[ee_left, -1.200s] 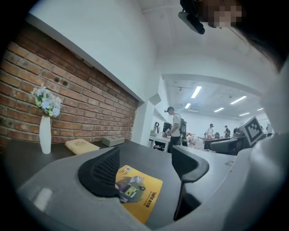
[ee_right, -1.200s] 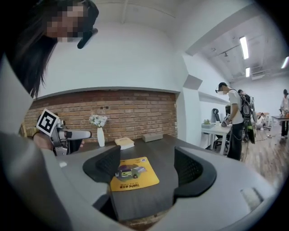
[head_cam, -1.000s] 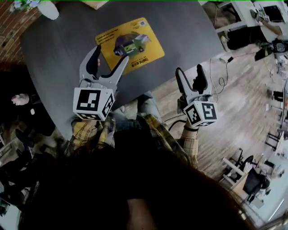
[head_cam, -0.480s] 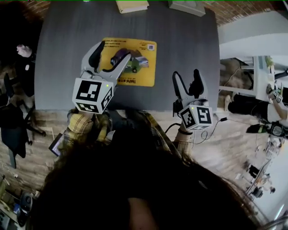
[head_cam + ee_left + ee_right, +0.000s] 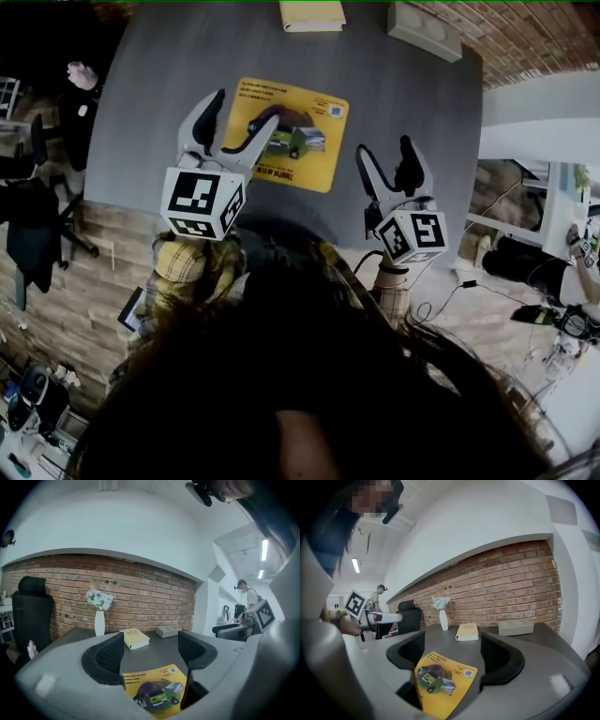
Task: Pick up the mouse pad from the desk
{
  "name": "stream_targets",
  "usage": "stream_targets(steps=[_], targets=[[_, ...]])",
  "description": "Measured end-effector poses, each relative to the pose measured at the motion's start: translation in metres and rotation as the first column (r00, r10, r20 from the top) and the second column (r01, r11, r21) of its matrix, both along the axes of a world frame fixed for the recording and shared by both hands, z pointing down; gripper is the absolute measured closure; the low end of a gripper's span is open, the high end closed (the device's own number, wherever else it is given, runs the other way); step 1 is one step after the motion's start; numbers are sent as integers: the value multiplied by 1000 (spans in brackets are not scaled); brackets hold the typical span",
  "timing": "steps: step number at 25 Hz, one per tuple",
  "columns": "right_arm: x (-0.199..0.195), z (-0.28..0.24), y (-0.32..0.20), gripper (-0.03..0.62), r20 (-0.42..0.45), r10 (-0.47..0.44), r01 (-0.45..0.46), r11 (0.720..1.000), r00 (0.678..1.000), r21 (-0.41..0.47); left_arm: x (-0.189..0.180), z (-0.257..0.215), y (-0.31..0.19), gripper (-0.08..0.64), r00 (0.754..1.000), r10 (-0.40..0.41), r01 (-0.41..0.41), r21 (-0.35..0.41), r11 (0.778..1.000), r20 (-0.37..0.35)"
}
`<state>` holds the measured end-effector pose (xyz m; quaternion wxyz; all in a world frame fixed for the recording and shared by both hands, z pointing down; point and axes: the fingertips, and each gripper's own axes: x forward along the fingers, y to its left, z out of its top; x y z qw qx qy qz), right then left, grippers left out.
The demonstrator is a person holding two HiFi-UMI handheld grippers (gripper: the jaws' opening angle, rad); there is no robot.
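The yellow mouse pad [image 5: 302, 124] is lying flat on the dark grey tabletop [image 5: 145, 112], near the edge closest to the person, with its printed side facing up. The left claw [image 5: 246, 107] is hanging over the pad's near-left part with its jaws standing wide apart; in the left gripper view nothing is sitting between them, and the pad is showing through the gap, lower down on the tabletop. The right claw [image 5: 382, 148] is hovering just beside the pad's right edge, over bare tabletop, and its jaws are also gaping wide with nothing gripped. At the far side of the tabletop a pale closed book [image 5: 312, 14] and a flat grey box [image 5: 424, 30] are resting well apart from the pad. A white vase of flowers [image 5: 99, 622] is standing farther back by the brick wall [image 5: 140, 592], and a black office chair [image 5: 30, 606] is sitting off to one side.
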<state>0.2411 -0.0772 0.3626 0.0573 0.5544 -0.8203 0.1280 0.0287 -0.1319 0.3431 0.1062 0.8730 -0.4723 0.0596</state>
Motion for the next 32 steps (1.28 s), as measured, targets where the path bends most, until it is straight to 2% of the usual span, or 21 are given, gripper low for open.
stream_targets(steps=[12, 20, 26, 32], targets=[[-19, -6, -8, 239, -13, 12, -12, 1000, 1000, -2, -11, 7, -8, 206, 999, 40, -41, -19, 999, -18], [-30, 13, -7, 239, -7, 23, -24, 998, 1000, -62, -17, 22, -6, 206, 997, 71, -71, -55, 996, -11], [-40, 37, -5, 239, -1, 6, -6, 993, 1000, -121, -13, 52, 0, 206, 996, 94, -92, -121, 988, 6], [-51, 73, 4, 241, 21, -6, 10, 979, 1000, -205, -15, 107, 6, 206, 992, 116, -99, -245, 965, 55]])
